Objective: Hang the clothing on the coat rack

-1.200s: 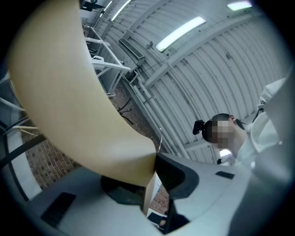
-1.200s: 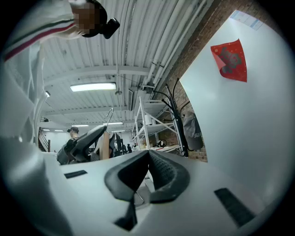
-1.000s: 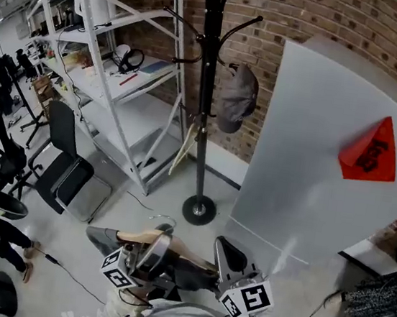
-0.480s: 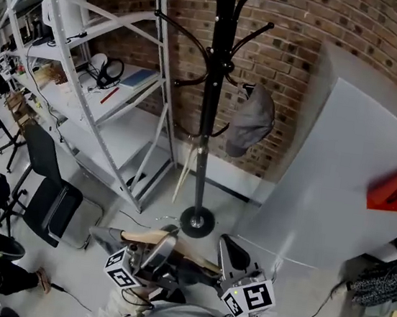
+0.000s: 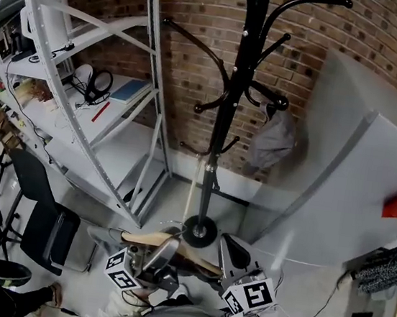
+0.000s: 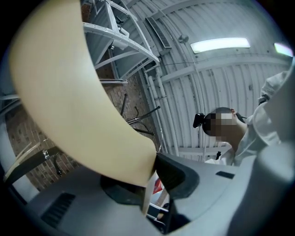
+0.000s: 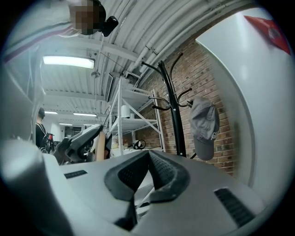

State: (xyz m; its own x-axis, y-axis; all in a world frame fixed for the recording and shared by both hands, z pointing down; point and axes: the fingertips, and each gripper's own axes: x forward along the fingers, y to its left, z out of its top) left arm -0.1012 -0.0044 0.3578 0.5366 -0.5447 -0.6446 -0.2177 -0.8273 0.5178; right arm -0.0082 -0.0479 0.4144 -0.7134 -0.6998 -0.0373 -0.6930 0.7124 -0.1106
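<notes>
We hold both grippers low and close against our body, side by side and tilted forward and upward. Our left gripper (image 5: 162, 238) has its jaws clamped on the pale wooden hanger (image 6: 78, 101), which crosses between them. Our right gripper (image 5: 229, 247) sits just beside the left one, its jaws brought together so that the ribbed pads (image 7: 166, 173) touch with nothing between them. The left marker cube (image 5: 119, 273) and the right marker cube (image 5: 253, 296) face up towards our head.

Glossy black metal coat rack (image 5: 233, 101), rough brick wall (image 5: 204, 3), smooth pale wood hanger (image 6: 78, 101)
</notes>
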